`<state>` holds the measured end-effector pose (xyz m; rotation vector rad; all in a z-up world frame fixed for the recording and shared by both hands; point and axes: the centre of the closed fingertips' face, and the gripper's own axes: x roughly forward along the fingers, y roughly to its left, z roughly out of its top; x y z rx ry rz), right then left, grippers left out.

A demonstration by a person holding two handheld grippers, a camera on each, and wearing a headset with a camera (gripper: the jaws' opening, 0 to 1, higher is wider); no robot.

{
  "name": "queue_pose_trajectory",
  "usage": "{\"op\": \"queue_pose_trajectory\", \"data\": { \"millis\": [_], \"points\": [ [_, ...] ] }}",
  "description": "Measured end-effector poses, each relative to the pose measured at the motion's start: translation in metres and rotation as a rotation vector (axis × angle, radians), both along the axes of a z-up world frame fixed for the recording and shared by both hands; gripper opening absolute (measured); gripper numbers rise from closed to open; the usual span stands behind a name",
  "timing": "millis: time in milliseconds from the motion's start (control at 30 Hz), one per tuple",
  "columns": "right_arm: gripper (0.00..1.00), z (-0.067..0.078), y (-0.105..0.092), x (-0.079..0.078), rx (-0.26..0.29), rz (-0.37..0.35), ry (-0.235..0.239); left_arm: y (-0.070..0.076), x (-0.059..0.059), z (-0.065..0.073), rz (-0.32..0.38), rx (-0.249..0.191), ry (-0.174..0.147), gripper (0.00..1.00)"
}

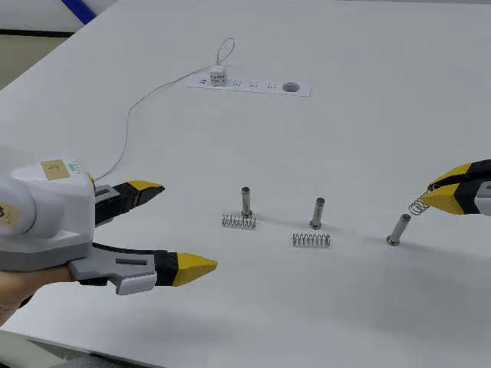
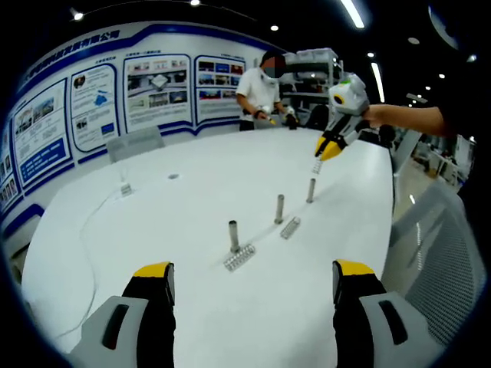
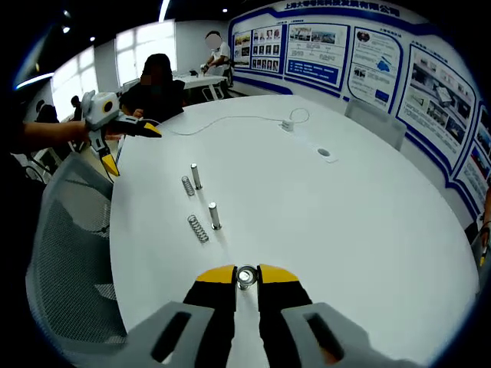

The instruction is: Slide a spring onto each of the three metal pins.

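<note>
**Held spring**: small bare-wire coil, right of centre in the head view. The right gripper pinches it at its upper end, yellow tips almost together on the wire. The free end hangs down and to the left, just above the top of the third pin. I cannot tell whether the two touch. In the right gripper view the coil shows end-on, as a ring between the tips.

**Handling, as I judge it:** very light, springy along its length and easily crushed across it. A hard squeeze could flatten the coils, and a loose one could let it flick away. It is best taken across the coils near one end, leaving the bore and the far end free to take the pin.

**Third pin:** short bright metal post on a wider foot, on the white table. It is probably light and easy to tip if nudged sideways.

**First pin** and **second pin**: mid-frame, both bare. First loose spring and second loose spring each lie flat just beside a pin's foot.

**Left gripper**: lower left of the frame, jaws spread wide, holding nothing, well apart from the pins.

**Power strip**: upper centre, with a white cable.
</note>
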<state>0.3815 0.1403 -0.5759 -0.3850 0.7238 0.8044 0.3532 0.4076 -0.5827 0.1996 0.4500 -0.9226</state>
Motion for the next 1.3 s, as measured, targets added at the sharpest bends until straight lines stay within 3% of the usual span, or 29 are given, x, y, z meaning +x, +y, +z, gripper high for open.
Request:
{"op": "queue_pose_trajectory", "data": {
  "millis": [167,367,500,533,600,667,767,867,933,1000,1133,1200,1300],
  "points": [
    [0.11,-0.005,0.003,0.001,-0.011,0.008,0.01,0.003,-0.004,-0.01,0.029,0.006,0.017,0.97],
    [0.11,-0.007,0.005,-0.002,-0.022,0.013,0.021,0.004,-0.007,-0.014,0.039,0.002,0.029,0.99],
    [0.11,-0.009,0.007,-0.003,-0.028,0.015,0.026,0.004,-0.006,-0.015,0.065,-0.029,0.02,1.0],
    [0.11,-0.009,0.008,-0.003,-0.032,0.015,0.026,0.004,-0.007,-0.017,0.07,-0.035,0.026,1.0],
    [0.11,-0.01,0.008,-0.004,-0.038,0.018,0.029,0.004,-0.006,-0.019,0.099,-0.088,0.05,1.0],
    [0.11,-0.011,0.008,-0.004,-0.044,0.018,0.032,0.007,-0.005,-0.02,0.119,-0.105,0.054,0.99],
    [0.11,-0.013,0.009,-0.005,-0.047,0.019,0.039,0.009,-0.005,-0.021,0.127,-0.11,0.05,0.98],
    [0.11,-0.015,0.01,-0.005,-0.056,0.019,0.047,0.005,-0.004,-0.017,0.114,-0.121,0.022,0.96],
    [0.11,-0.017,0.011,-0.005,-0.061,0.022,0.054,0.0,-0.003,-0.012,0.106,-0.147,0.011,0.97],
    [0.11,-0.019,0.012,-0.005,-0.067,0.025,0.059,-0.003,-0.004,-0.011,0.105,-0.17,0.019,0.98],
    [0.11,-0.023,0.013,-0.004,-0.08,0.028,0.067,0.001,-0.005,-0.016,0.107,-0.151,0.029,0.98],
    [0.11,-0.027,0.013,-0.003,-0.093,0.031,0.072,0.005,-0.004,-0.021,0.126,-0.144,0.054,0.97],
    [0.11,-0.032,0.014,-0.003,-0.102,0.032,0.084,0.003,-0.005,-0.018,0.12,-0.152,0.043,0.97]
  ]
}}
